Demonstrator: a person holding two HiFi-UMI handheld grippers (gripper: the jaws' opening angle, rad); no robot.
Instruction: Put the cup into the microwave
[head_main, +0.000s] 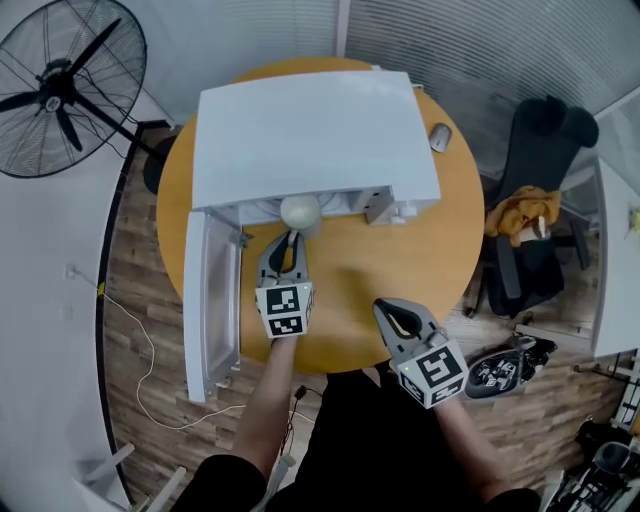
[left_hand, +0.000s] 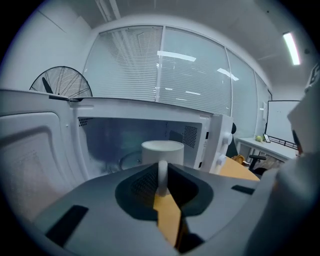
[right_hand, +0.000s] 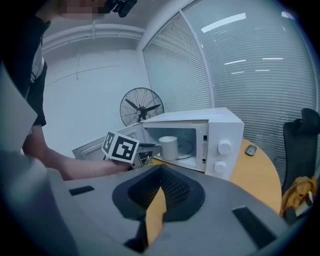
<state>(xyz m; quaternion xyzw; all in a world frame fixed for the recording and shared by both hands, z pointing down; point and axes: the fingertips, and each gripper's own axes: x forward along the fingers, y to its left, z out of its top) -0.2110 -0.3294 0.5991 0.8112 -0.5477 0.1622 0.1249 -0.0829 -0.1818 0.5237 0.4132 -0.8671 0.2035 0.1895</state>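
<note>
White ceramic cup (head_main: 299, 211) is at the mouth of the white microwave (head_main: 310, 130), door swung open. L gripper (head_main: 291, 240) is clamped on its handle, w/ cup dead ahead and cavity straight beyond. R gripper (head_main: 392, 315) is closed on nothing, well back.

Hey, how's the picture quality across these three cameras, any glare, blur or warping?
Head view: even light, faint shadows on the table, straight lines bend near the edges. Left gripper view: heavy fisheye with dark corners, the close jaws look soft, the cup is sharp, bright streaks glare off the window. Right gripper view: same fisheye, similar streaks on the window, the microwave is crisp.
</note>
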